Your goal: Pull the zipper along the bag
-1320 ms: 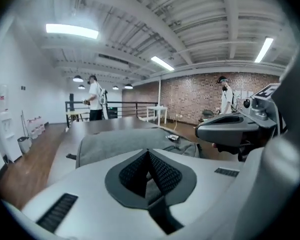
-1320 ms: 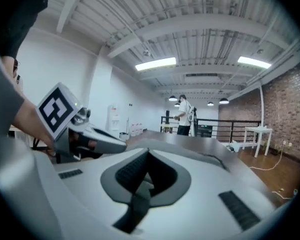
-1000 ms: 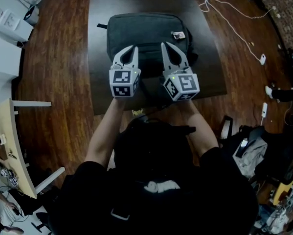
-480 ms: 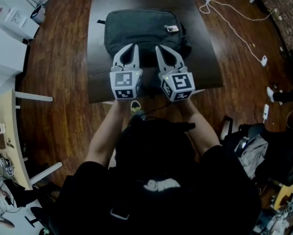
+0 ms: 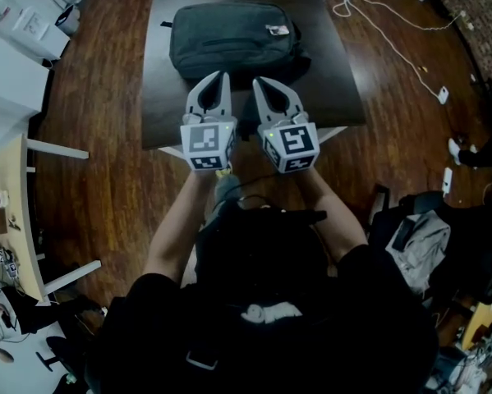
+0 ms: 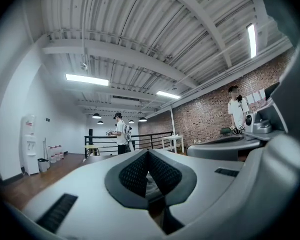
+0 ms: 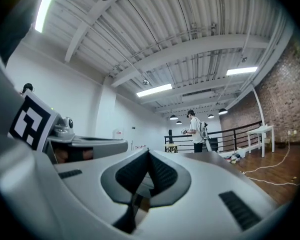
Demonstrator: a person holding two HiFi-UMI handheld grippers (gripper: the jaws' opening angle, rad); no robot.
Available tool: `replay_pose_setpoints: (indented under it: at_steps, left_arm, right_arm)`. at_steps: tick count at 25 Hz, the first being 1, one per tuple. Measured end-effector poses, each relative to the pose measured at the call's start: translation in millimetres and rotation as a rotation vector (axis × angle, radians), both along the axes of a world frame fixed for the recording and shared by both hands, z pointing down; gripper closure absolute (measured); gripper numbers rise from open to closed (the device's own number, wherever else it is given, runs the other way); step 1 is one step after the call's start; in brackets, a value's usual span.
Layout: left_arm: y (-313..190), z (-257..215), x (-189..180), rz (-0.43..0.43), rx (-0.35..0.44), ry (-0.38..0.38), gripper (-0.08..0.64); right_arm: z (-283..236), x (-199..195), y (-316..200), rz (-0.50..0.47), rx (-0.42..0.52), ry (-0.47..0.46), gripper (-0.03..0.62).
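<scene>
Hiding table (image 5: 337, 89) edge: right gripper (image 5: 268, 90)

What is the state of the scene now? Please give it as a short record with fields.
bag: dark, lying flat on the far part of the table
table: dark top, standing on a wooden floor
left gripper: shut, empty, over the near part of the table
right gripper: shut, empty, beside the left gripper
contact: neither gripper touches the bag
</scene>
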State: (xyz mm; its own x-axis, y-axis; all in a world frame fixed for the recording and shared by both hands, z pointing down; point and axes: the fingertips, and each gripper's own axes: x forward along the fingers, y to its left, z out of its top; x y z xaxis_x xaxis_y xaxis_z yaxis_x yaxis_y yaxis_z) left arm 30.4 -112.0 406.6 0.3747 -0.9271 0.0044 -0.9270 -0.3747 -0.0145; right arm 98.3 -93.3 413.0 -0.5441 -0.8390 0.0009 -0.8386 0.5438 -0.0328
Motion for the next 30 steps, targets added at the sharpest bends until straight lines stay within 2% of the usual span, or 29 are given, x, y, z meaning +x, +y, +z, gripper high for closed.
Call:
replay_pose_setpoints:
  at_steps: [3, 7, 12, 30]
  left_arm:
    - [26.4, -4.1, 11.1, -0.007, 0.024, -0.008, 0.56]
    - [59.1, -8.2, 6.6, -0.023, 0.031, -0.001, 0.56]
    - [89.2, -8.3, 8.0, -0.035, 0.034, -0.012, 0.56]
    - [144.9, -27.5, -22.2, 0.019, 0.059, 0.013, 0.56]
  right_arm:
    - [2.1, 7.2, 26.0, -0.012, 0.001, 0.002, 0.571]
    - [-1.6, 2.1, 59.5, -0.03, -0.018, -0.027, 0.571]
    - [-8.0, -1.1, 86.1, -0.043, 0.002, -0.029, 0.571]
    - [-20.0, -36.7, 142.2, 0.006, 0.0, 0.0, 0.571]
